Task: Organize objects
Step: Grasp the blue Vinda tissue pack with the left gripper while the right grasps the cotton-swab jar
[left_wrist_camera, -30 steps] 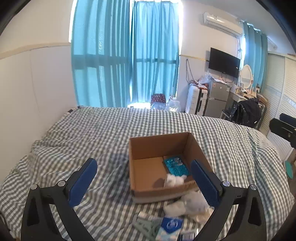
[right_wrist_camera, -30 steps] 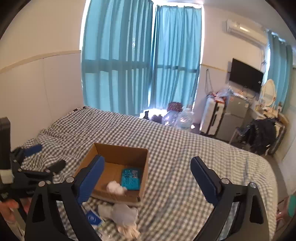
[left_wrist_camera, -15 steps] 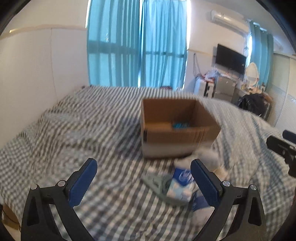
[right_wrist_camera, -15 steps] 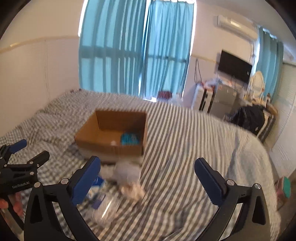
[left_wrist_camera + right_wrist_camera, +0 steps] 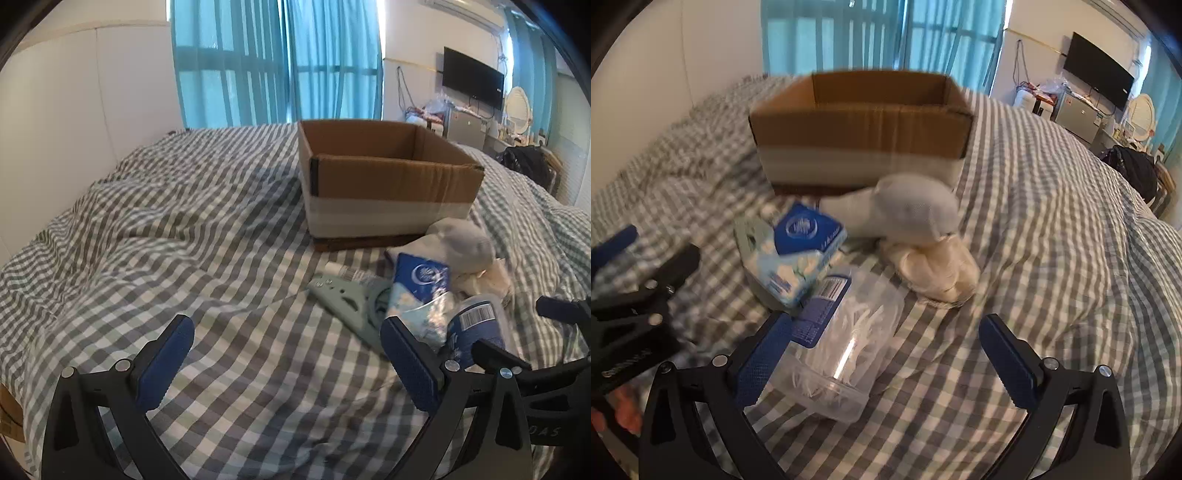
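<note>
An open cardboard box (image 5: 391,184) stands on the checked bed; it also shows in the right wrist view (image 5: 860,129). In front of it lies a pile: a blue tissue pack (image 5: 798,251), a grey sock (image 5: 905,210), a cream cloth bundle (image 5: 938,269), a clear plastic tub of white sticks (image 5: 846,350) and a pale green plastic hanger piece (image 5: 351,302). My left gripper (image 5: 284,365) is open and empty, low over the bed, left of the pile. My right gripper (image 5: 882,354) is open, low over the clear tub. The box's inside is hidden.
The checked bedspread (image 5: 184,236) is rumpled into folds at the left. A white wall panel (image 5: 74,110) runs along the bed's left side. Blue curtains (image 5: 277,62), a television (image 5: 472,77) and cluttered furniture stand beyond the bed.
Both grippers have dropped from high above the bed to just over it and moved closer to the pile. The box's contents have gone out of sight. Both stay open.
</note>
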